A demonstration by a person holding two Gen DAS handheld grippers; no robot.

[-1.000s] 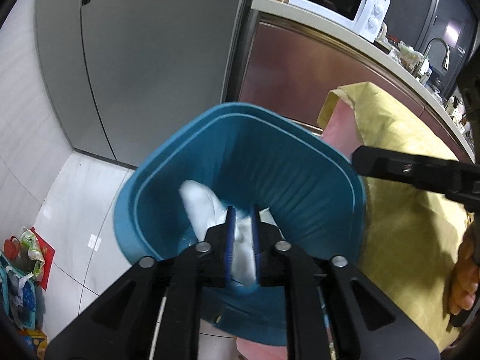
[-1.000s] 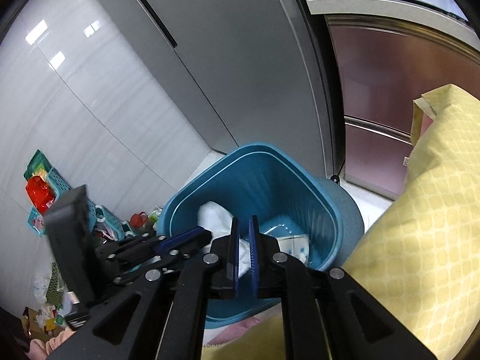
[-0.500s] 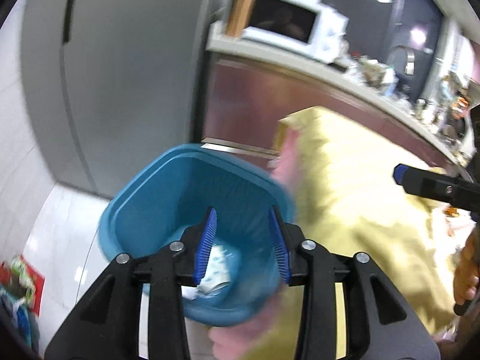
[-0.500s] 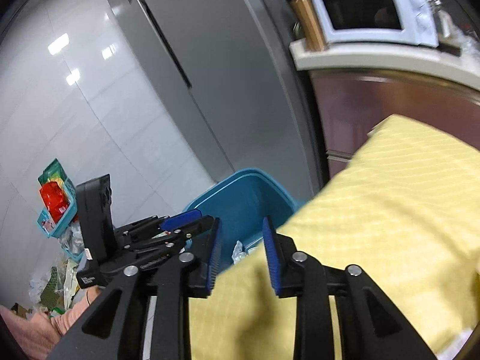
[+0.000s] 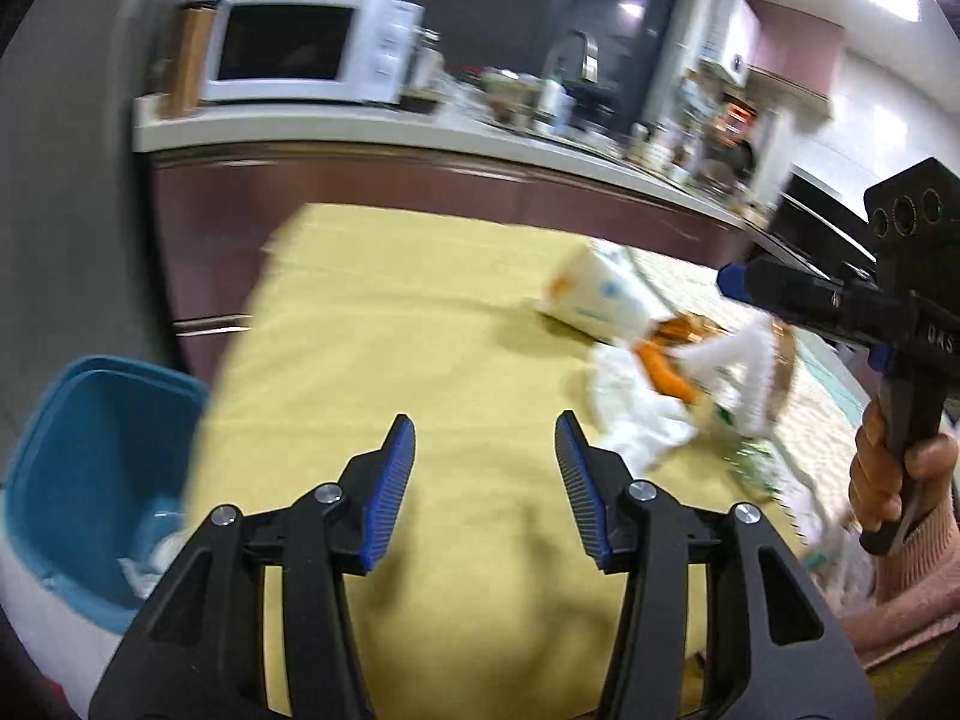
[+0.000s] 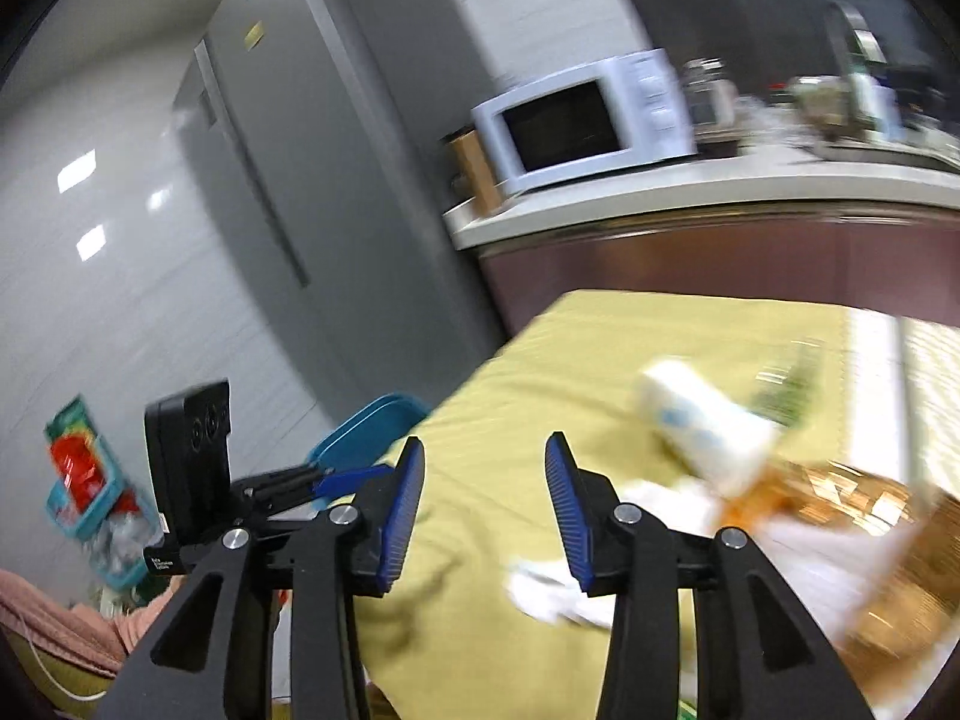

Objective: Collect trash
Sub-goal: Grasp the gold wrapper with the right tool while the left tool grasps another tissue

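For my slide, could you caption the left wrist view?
Open left gripper over yellow tablecloth, trash pile ahead, blue bin left.

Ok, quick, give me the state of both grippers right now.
Left gripper: jaws open, holding nothing, above the yellow tablecloth.
Right gripper: jaws open, holding nothing, above the same cloth.
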